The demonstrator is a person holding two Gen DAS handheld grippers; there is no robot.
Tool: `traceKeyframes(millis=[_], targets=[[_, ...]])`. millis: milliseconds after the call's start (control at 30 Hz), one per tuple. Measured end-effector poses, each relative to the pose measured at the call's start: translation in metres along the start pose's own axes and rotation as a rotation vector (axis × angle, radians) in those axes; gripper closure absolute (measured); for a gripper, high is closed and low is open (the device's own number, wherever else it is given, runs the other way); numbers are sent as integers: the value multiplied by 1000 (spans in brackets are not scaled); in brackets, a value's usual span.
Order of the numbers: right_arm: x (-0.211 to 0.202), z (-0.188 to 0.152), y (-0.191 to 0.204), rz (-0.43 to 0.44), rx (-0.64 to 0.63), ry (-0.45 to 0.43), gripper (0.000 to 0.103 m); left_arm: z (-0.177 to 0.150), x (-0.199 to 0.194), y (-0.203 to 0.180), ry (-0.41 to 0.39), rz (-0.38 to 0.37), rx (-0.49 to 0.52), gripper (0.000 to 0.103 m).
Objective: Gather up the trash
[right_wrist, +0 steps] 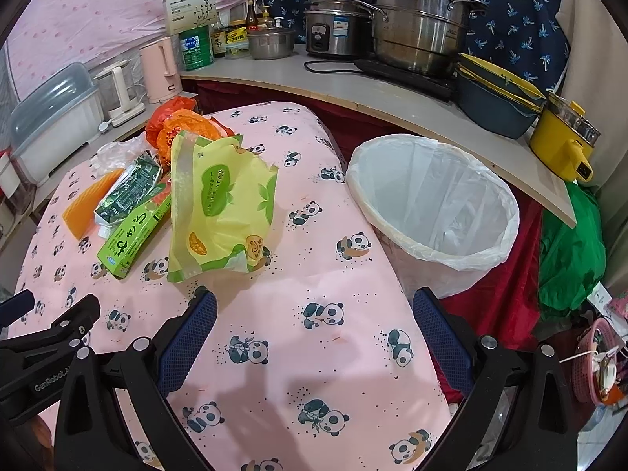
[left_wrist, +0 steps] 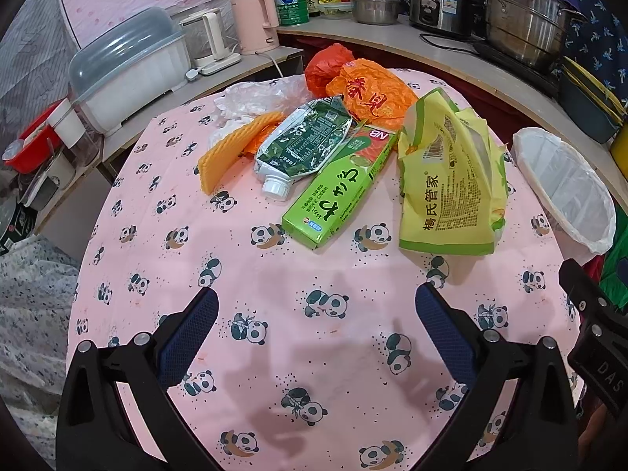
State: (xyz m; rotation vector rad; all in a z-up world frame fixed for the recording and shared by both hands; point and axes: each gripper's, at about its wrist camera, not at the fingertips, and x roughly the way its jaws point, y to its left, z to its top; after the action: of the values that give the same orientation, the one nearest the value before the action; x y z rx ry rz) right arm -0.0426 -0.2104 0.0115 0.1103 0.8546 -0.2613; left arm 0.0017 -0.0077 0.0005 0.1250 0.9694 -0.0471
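Trash lies on a pink panda tablecloth (left_wrist: 274, 333): a yellow-green wrapper bag (left_wrist: 447, 180) (right_wrist: 223, 204), a green box (left_wrist: 337, 184) (right_wrist: 133, 231), a dark green spouted pouch (left_wrist: 302, 145) (right_wrist: 129, 188), an orange waffle-textured piece (left_wrist: 231, 149) (right_wrist: 88, 200), orange bags (left_wrist: 365, 94) (right_wrist: 184, 125) and clear plastic (left_wrist: 259, 96). A white-lined bin (right_wrist: 435, 212) (left_wrist: 565, 184) stands off the table's right edge. My left gripper (left_wrist: 316, 306) is open over bare cloth, short of the trash. My right gripper (right_wrist: 314, 310) is open too, near the table's right edge, empty.
A curved counter (right_wrist: 353, 82) behind holds steel pots (right_wrist: 420, 35), a rice cooker (right_wrist: 333, 31), kettles (left_wrist: 255, 19), a covered dish rack (left_wrist: 129, 70) and a yellow pot (right_wrist: 561, 137). A green bag (right_wrist: 569, 247) and a pink basket (right_wrist: 596, 365) sit at the right.
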Motion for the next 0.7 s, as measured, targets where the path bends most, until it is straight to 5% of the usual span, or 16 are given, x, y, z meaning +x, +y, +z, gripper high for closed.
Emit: traceKeyframes(millis=[700], targets=[[3,2,2,-18,7,0,7,2,1,-5,-2,-1,9,7]])
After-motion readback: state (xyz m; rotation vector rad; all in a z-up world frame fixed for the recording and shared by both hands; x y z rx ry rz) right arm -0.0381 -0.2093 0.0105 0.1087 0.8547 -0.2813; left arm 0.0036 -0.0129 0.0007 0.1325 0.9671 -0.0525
